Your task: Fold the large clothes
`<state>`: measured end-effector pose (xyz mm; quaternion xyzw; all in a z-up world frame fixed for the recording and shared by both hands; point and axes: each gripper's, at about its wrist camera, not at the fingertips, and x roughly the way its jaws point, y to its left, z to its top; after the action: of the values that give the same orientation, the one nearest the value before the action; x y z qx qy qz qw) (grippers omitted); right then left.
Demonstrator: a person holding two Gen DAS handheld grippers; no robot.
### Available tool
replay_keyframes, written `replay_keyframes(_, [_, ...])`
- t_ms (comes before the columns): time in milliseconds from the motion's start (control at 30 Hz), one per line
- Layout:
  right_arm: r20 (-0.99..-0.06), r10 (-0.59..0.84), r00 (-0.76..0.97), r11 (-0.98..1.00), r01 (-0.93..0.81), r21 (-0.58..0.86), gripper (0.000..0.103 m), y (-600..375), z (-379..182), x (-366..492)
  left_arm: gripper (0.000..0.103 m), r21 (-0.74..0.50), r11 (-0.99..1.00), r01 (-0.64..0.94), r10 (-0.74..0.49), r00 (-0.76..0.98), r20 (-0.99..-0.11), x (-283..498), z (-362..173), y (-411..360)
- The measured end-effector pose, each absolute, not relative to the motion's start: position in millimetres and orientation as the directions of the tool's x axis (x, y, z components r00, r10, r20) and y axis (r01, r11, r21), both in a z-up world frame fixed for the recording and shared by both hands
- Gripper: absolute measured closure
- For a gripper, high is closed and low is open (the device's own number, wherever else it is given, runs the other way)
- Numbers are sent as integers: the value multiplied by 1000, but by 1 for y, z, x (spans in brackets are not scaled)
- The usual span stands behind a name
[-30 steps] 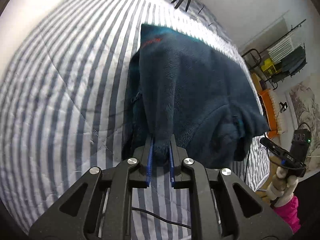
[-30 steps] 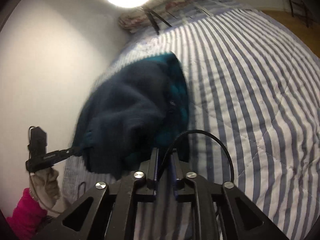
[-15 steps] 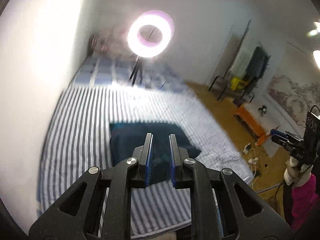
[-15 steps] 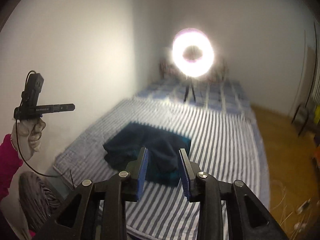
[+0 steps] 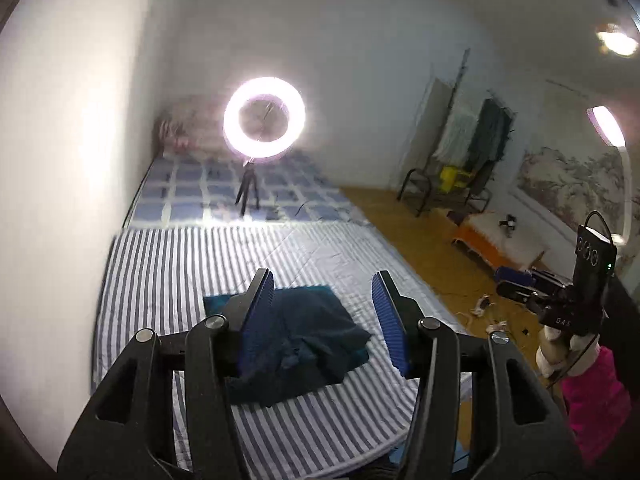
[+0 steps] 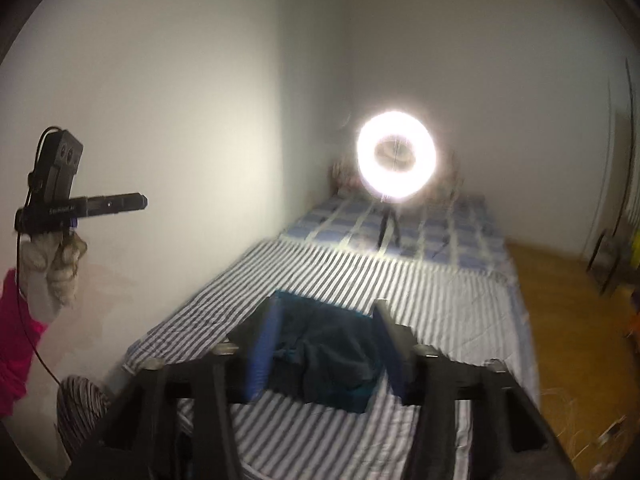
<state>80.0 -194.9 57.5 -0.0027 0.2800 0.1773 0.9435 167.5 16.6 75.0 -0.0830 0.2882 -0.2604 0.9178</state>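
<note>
Both grippers hang with fingers apart and nothing between them: the left gripper [image 5: 324,320] has just been spreading its blue pads [image 5: 258,320] wide, and the right gripper [image 6: 324,344] has just been opening too, less far. Neither touches the fleece [image 5: 300,344], which lies folded in a dark blue heap on the striped bed [image 5: 160,280], well below both, near the bed's front edge and closer to the wall [image 5: 60,160] side. Striped cover lies bare all round the fleece, widest toward the ring light [image 5: 264,118], which stands on a tripod on the checked blanket [image 5: 188,196] at the far end. To the right the bed drops to a wooden floor [image 5: 392,208]. A gloved hand [image 6: 48,268] holds the left gripper near the wall.
</note>
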Motion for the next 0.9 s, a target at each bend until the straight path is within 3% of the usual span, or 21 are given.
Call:
replay_keyframes(200, [-556,382,738,924,-301,235,69,-180,-5,180,50,-299,896,330,-445,681,-581,259,1,-10])
replay_keyframes(500, [-665,409,625,910,-225,348,76,-135,-122,328,53,-378,898,226,-435,589,-681,369,-111,-34])
replay_keyframes(700, [-767,367,527,930,-224,291,76,-130,-191,343,53,-363,908,209,-418,489,-766,384,-195,-35])
replay_keyframes(767, [-791,360,496,930,-256,263,78,-131,-206,331,59,-340,914,222,-405,448,-797,377,-228,-27])
replay_keyframes(900, [-822,336,461,936,-258,239,81,-130,-235,321,59,-333,913,235,-405,434,-805,360,-262,-20])
